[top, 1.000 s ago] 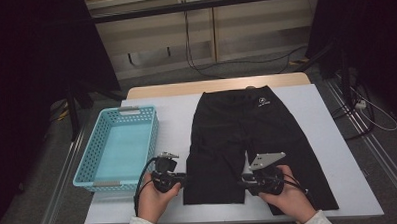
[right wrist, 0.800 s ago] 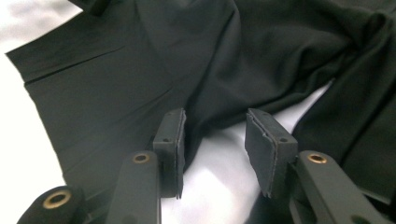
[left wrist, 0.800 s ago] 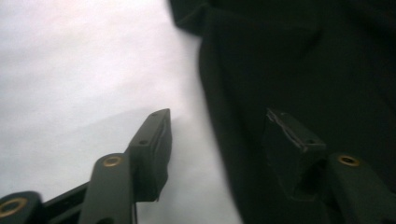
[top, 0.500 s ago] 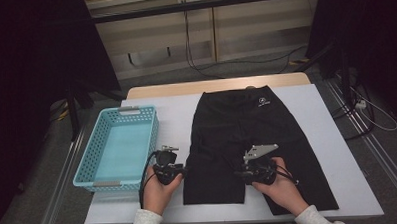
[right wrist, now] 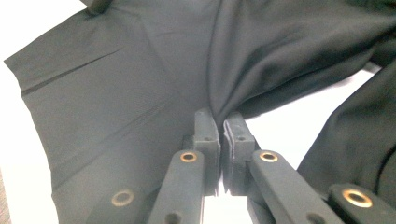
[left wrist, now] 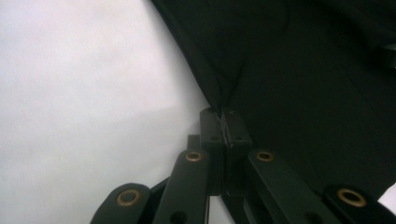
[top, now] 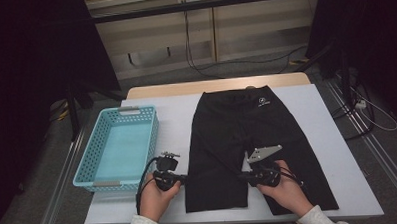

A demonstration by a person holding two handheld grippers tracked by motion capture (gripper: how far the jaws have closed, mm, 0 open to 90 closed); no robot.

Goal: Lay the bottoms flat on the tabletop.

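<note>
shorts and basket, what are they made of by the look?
Shorts: thin black matte fabric, probably a synthetic knit; it drapes and puckers into soft folds where each claw pinches an edge, left claw, right claw. Basket: light blue rigid plastic by the look, smooth, slightly glossy, with moulded lattice walls.
</note>
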